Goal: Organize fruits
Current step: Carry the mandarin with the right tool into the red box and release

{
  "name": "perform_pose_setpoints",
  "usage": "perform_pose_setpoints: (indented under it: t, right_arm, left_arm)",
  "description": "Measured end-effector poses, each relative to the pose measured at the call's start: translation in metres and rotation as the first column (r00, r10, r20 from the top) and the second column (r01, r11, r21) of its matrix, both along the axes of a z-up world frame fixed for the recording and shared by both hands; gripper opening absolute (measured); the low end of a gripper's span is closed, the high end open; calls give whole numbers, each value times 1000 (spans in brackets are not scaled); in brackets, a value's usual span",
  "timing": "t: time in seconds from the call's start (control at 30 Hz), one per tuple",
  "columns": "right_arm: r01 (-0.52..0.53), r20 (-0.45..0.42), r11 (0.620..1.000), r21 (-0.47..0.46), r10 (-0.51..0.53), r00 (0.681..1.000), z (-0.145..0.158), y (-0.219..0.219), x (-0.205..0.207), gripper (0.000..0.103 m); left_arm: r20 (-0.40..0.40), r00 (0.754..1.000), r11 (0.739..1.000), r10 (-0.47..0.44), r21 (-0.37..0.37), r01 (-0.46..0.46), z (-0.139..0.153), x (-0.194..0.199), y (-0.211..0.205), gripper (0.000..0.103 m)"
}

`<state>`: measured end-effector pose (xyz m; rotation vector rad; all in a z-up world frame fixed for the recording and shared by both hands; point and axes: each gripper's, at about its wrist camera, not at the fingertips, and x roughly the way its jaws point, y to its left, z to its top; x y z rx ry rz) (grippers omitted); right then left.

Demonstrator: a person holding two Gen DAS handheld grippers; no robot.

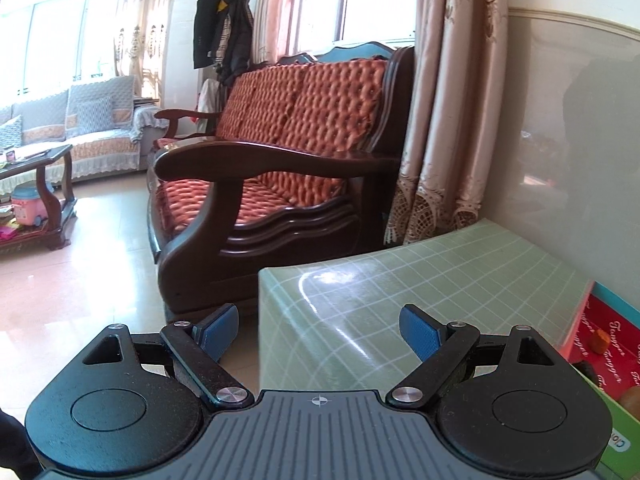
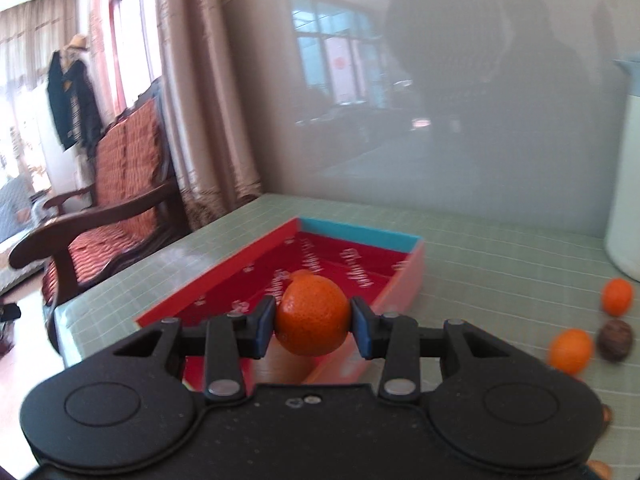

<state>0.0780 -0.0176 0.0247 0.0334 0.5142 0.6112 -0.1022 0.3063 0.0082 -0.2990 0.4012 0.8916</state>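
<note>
My right gripper [image 2: 313, 322] pinches an orange [image 2: 312, 314] above the red tray [image 2: 224, 276]. My left gripper [image 1: 318, 330] hangs open and empty. Two oranges [image 2: 570, 351] and a walnut [image 2: 615, 338] remain on the counter [image 2: 500, 248]; I judge sorting barely underway.

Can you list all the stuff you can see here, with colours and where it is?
oranges: three, orange; one held over the tray, two on the table at right
walnut: one, brown; between the two loose oranges
tray: one, red inside with a blue end; on the table
table: one, green checked cover
jug: one, white; far right of table
sofa: one, dark wood, orange cushions; left of table
curtains: beige; by the window
right gripper: black, blue pads; shut on an orange
left gripper: black, blue pads; open, empty
</note>
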Motion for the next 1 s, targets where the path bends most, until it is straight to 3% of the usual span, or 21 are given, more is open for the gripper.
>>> perform_pose_setpoints:
  t: [0.3,0.43,0.63,0.7,0.8,0.9,1.0]
  right_arm:
    - [-135,-13,988,-75,134,991,-14,54,-11,39]
    - [-145,-35,984,-100,142,989,-21,59,-12,40]
    - [-113,14,992,-55,114,993,-8,47,-16,46]
    - [-84,23,996,-28,84,996,-3,38,-16,50]
    - [-18,47,1000,4,18,999,4,20,-16,69]
    - [68,90,998,4,-68,994,12,-2,-16,73]
    - [163,108,987,7,-163,981,15,-31,-16,86]
  left_arm:
    - [4,999,999,44,-21,-44,-4,-12,18,87]
    - [6,999,998,50,-29,-50,-6,-12,21,87]
    - [3,999,999,35,-30,-34,-5,-7,16,87]
    - [3,1000,999,25,-24,-25,-4,-4,11,87]
    - [1,1000,1000,-4,-9,4,-1,2,0,87]
    - [0,999,998,-53,18,53,3,9,-17,87]
    - [-1,992,990,-130,54,130,8,18,-44,87]
